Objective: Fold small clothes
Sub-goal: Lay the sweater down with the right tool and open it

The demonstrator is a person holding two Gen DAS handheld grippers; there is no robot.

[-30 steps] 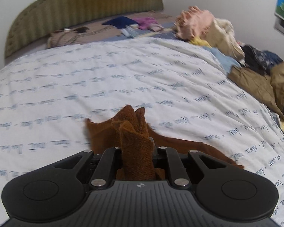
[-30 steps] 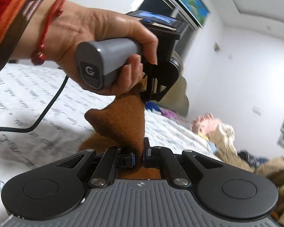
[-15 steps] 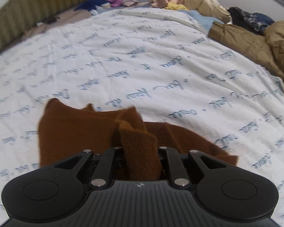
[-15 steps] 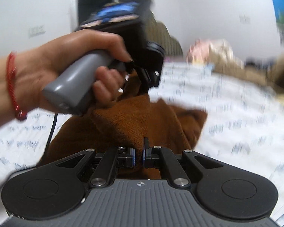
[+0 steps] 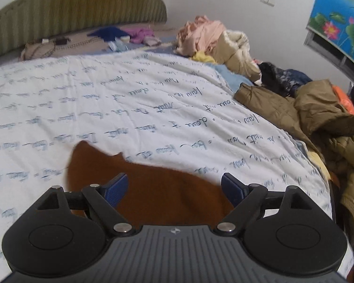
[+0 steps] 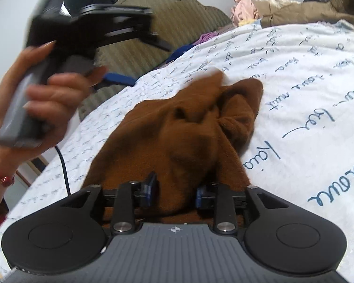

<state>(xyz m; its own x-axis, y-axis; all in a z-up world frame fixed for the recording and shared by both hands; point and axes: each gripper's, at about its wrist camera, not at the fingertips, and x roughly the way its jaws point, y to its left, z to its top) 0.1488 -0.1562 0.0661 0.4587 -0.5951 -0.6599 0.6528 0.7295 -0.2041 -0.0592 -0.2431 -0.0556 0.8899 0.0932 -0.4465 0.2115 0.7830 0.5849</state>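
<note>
- Left hand-held gripper (image 5: 174, 188): its blue-padded fingers are spread wide, with nothing pinched between them; it is held just above the brown garment (image 5: 151, 188).
- Right hand-held gripper (image 6: 175, 192): its fingers are parted, and a fold of brown cloth lies in the gap. No pad can be seen pressing on the fabric, so the cloth is judged to be released or nearly so.
- In the right wrist view, the person's left hand (image 6: 37, 101) is seen wrapped around the grey handle of the left tool, raised beside the garment; that part of the picture is blurred.
- The brown garment is lying on the white bedspread with blue script (image 5: 129, 99), near the gripper bases. In the right wrist view its far end is bunched into a rumpled knot with loose folds, not laid flat.
- A heap of other clothes (image 5: 306, 108) is piled at the right edge of the bed, well apart from the brown piece; a green striped headboard (image 5: 77, 4) is seen behind.
- Step in hand, as judged: the garment has been laid down for folding, and no neat fold is yet made.
- Next move, as judged: the bunched end needs to be smoothed, then an edge or corner pinched by each gripper and carried over the flat part. A thin pinch of one layer only would be called for, since the soft, thick cloth bunches easily.
</note>
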